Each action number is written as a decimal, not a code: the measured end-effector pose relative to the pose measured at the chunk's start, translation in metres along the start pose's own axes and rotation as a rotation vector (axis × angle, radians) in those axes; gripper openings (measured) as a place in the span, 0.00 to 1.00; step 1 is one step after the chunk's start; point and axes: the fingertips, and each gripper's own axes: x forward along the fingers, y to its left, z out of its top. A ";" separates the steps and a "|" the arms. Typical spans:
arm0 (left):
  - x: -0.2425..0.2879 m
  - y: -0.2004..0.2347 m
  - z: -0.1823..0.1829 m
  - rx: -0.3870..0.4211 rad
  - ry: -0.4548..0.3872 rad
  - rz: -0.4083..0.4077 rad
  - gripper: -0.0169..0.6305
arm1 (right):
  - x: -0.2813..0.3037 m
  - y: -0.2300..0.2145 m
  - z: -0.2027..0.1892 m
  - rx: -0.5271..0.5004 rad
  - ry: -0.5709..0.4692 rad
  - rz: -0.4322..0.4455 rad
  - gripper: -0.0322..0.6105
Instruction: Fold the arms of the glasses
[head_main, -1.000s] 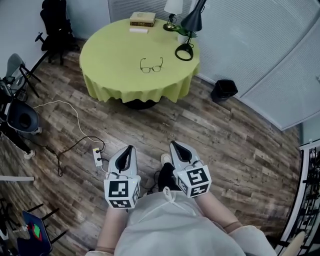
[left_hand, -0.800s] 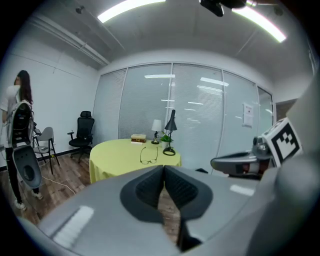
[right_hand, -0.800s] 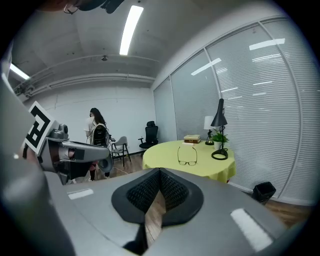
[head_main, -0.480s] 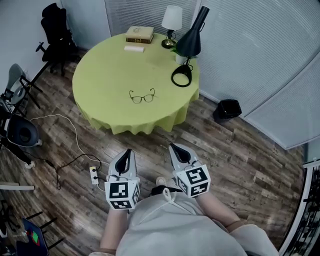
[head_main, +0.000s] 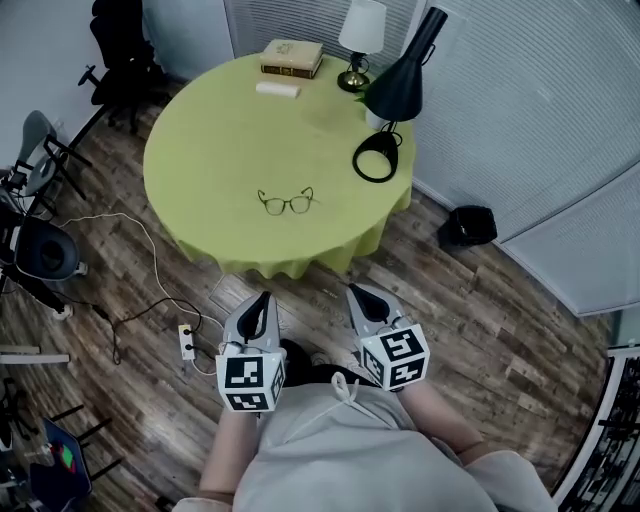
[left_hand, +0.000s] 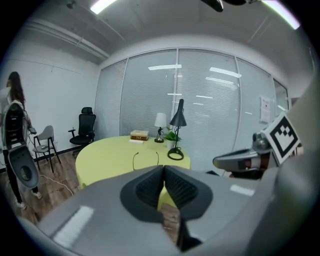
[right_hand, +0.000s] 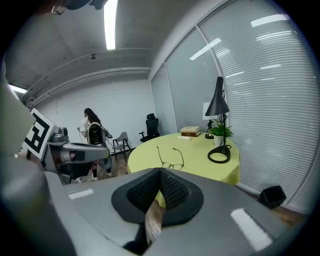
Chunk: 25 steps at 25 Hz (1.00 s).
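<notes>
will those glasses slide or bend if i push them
The glasses have a thin frame, so they are probably light and easily bent. They rest, arms open, on the cloth, so a push would likely slide or swivel them, perhaps rucking the cloth. Lifted by one arm, the front may swing at the hinge.

Looking like an office: blinds (head_main: 540, 110) covering the walls, an office chair (head_main: 118, 45) sitting near a round table (head_main: 215, 140).

The round tabletop (head_main: 200, 150) is covered by a yellow-green cloth (head_main: 230, 255); unfolded glasses (head_main: 286, 203), stacked books (head_main: 292, 57), a white lamp (head_main: 361, 30) and a black lamp (head_main: 377, 160) are carried on it.
</notes>
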 end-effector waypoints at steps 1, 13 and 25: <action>0.005 0.003 0.000 -0.007 0.003 0.002 0.04 | 0.005 -0.001 -0.001 -0.003 0.007 0.004 0.05; 0.106 0.059 0.020 -0.014 0.033 -0.057 0.04 | 0.101 -0.037 0.029 -0.001 0.052 -0.046 0.05; 0.233 0.163 0.058 -0.016 0.089 -0.099 0.04 | 0.243 -0.097 0.080 0.007 0.126 -0.131 0.05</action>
